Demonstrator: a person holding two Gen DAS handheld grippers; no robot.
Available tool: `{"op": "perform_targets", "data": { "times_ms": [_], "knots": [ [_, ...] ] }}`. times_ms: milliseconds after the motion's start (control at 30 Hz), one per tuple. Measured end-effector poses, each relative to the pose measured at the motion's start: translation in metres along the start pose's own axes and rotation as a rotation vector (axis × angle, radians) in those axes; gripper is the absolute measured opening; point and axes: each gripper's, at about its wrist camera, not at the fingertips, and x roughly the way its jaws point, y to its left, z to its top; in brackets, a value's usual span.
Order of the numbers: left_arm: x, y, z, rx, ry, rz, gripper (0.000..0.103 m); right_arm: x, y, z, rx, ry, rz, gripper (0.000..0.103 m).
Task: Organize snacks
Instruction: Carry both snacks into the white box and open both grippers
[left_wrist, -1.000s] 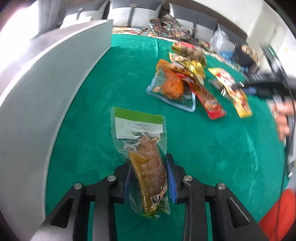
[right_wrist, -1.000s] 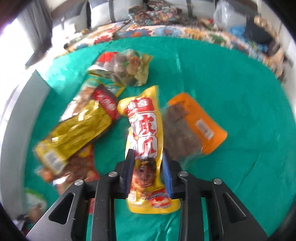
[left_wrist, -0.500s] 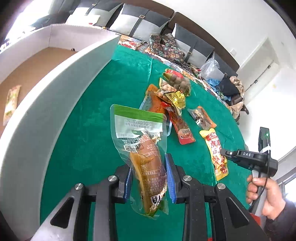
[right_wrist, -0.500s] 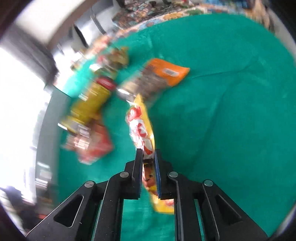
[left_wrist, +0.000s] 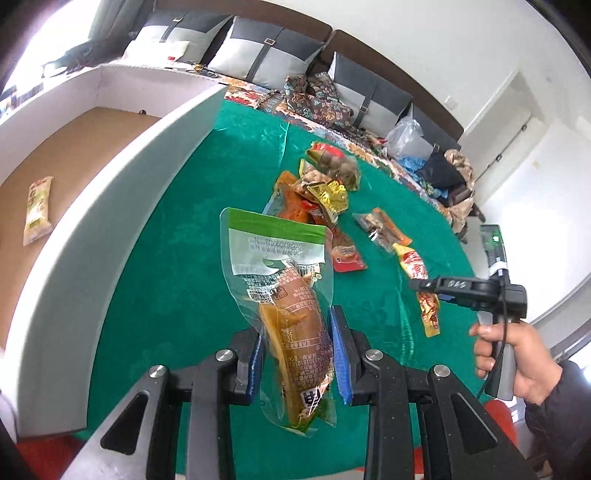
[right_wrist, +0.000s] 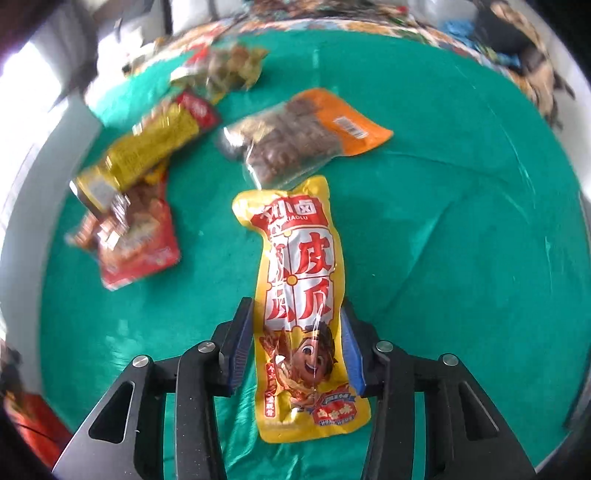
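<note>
My left gripper (left_wrist: 297, 354) is shut on a clear green-topped pouch (left_wrist: 282, 291) with a brown snack, held up above the green table (left_wrist: 177, 273) beside the white box (left_wrist: 110, 206). My right gripper (right_wrist: 297, 354) has its jaws around a yellow snack packet (right_wrist: 299, 280); in the left wrist view the right gripper (left_wrist: 424, 285) grips that packet (left_wrist: 419, 269), which hangs down over the table. An orange pouch (right_wrist: 306, 136), a gold pack (right_wrist: 144, 151) and a red pack (right_wrist: 136, 243) lie beyond.
The white box has a brown floor with one snack packet (left_wrist: 37, 210) in it. A pile of several snacks (left_wrist: 325, 184) lies mid-table. A sofa with cushions (left_wrist: 295, 59) stands behind the table.
My left gripper has lifted the green-topped pouch higher, so the box interior shows. My right gripper has closed on the yellow packet, raised it and turned it back flat to the camera.
</note>
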Motion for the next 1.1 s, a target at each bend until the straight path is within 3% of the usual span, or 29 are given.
{"op": "perform_targets", "data": {
  "times_ms": [133,200,300,367,467,500,567,600,633,700,833,900,967,1100],
  "knots": [
    [-0.031,0.01,0.022,-0.067,-0.063,-0.069,0.031,-0.041,0.004,0.007,0.122,-0.046,0.191,0.045],
    [-0.054,0.024,0.037,-0.099,-0.12,-0.069,0.031,-0.063,0.027,0.013,0.107,-0.065,0.283,0.045],
    [-0.087,0.054,0.057,-0.143,-0.187,-0.02,0.031,-0.094,0.097,0.029,0.036,-0.076,0.452,0.046],
    [-0.108,0.081,0.07,-0.154,-0.227,0.077,0.031,-0.114,0.161,0.033,-0.047,-0.074,0.573,0.046],
    [-0.128,0.122,0.079,-0.175,-0.235,0.191,0.031,-0.129,0.256,0.026,-0.17,-0.057,0.687,0.047],
    [-0.132,0.134,0.081,-0.172,-0.227,0.25,0.035,-0.13,0.281,0.02,-0.203,-0.045,0.705,0.047],
    [-0.139,0.16,0.081,-0.175,-0.203,0.403,0.054,-0.123,0.337,0.007,-0.262,-0.021,0.731,0.053],
    [-0.142,0.169,0.079,-0.183,-0.199,0.428,0.069,-0.119,0.355,0.001,-0.283,-0.017,0.732,0.058],
    [-0.146,0.179,0.076,-0.201,-0.193,0.451,0.083,-0.113,0.379,-0.007,-0.317,-0.009,0.736,0.072],
    [-0.154,0.194,0.069,-0.234,-0.209,0.472,0.087,-0.107,0.404,-0.018,-0.364,0.013,0.732,0.075],
    [-0.164,0.203,0.056,-0.282,-0.242,0.458,0.09,-0.116,0.398,-0.027,-0.409,-0.039,0.704,0.074],
    [-0.163,0.189,0.05,-0.281,-0.246,0.421,0.09,-0.114,0.374,-0.016,-0.421,-0.104,0.635,0.074],
    [-0.154,0.167,0.052,-0.248,-0.241,0.371,0.09,-0.103,0.332,0.002,-0.426,-0.185,0.508,0.074],
    [-0.126,0.093,0.05,-0.098,-0.196,0.243,0.09,-0.065,0.224,0.006,-0.405,-0.262,0.183,0.074]
  ]
}}
